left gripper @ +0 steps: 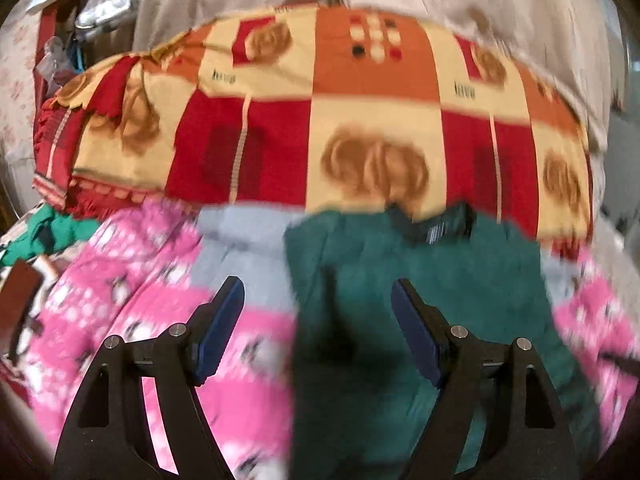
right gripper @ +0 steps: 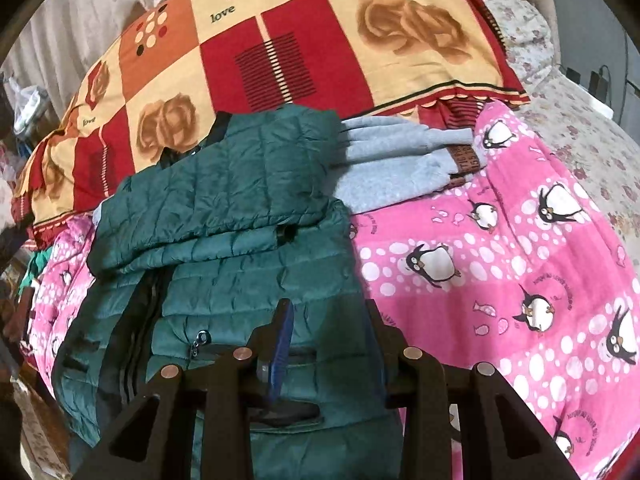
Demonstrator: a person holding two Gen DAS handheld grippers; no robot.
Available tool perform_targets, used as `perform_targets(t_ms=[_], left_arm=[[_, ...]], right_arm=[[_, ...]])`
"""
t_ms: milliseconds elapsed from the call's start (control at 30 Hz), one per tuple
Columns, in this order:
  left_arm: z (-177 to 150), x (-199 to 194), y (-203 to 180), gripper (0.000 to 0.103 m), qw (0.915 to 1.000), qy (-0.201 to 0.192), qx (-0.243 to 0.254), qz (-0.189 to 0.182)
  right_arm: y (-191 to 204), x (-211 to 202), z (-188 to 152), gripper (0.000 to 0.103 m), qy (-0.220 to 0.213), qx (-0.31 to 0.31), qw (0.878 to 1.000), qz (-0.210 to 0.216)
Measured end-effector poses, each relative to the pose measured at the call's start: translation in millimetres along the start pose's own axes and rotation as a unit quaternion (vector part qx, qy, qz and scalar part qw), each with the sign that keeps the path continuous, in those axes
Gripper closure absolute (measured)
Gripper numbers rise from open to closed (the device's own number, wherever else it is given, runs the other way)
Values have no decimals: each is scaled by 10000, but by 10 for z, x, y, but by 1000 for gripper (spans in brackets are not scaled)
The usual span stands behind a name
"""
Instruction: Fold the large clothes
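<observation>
A dark green quilted jacket (right gripper: 224,216) lies on a pink penguin blanket (right gripper: 500,260), its upper part folded down over the body. It also shows in the blurred left wrist view (left gripper: 420,300). My left gripper (left gripper: 318,292) is open and empty above the jacket's left edge. My right gripper (right gripper: 328,312) has its jaws around the jacket's lower right part, with green fabric between them. A grey sweater (right gripper: 396,160) lies under the jacket's top right.
A large red, orange and cream patchwork pillow (right gripper: 300,40) lies behind the jacket. A floral sheet (right gripper: 580,120) covers the bed to the right. Green cloth and clutter (left gripper: 36,232) sit at the left edge.
</observation>
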State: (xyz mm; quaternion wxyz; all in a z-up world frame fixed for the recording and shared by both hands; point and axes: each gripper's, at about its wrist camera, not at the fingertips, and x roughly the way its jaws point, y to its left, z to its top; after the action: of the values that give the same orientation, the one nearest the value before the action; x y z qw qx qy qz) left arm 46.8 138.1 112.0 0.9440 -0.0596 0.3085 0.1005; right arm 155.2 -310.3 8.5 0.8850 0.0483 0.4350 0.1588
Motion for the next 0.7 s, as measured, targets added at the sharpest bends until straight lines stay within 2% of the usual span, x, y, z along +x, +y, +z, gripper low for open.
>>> perform_targets(t_ms=[33,133,200,300,333,400,467,567,633,667,700], left_arm=[[-132,-39,37,26,9999,136,81,-13],[-608,-202,180,26,9984,488,221,-177],[-921,-279,276,26,9972,685,179,-248],[-1274,-315,372,26,9954,899,13,-317],[-1364,-309,392,26,9948,969,-56,-320],[-1467,-282,407,26,9930,1101,-193,-371],[-1530,-250,372,26,9918,1156,-238,-490],[-1594,-241,307,26,9920,1084,-206,-613],[-1672,-195,299,26,9893,1154,-286,-851],[-1716,-166,296,26,9871,1213,-312,-995],[-1764,-148,300,26,9853,1242,-360,-1119]], right_arm=[[1,48,-40,70,16,-61,9999,117],[45,228,-118,70,516,-249,9982,162],[134,274,-159,70,563,-565,9966,219],[239,492,-322,68,1058,-1037,9890,36],[272,527,-372,67,1099,-1227,9863,-38],[305,478,-385,67,976,-1385,9855,-89],[275,360,-369,67,767,-1280,9888,-22],[197,50,-357,67,164,-1156,9931,75],[98,-174,-416,67,-213,-1083,9939,40],[53,-239,-453,63,-295,-1030,9942,39],[-32,-313,-523,54,-355,-927,9950,50]])
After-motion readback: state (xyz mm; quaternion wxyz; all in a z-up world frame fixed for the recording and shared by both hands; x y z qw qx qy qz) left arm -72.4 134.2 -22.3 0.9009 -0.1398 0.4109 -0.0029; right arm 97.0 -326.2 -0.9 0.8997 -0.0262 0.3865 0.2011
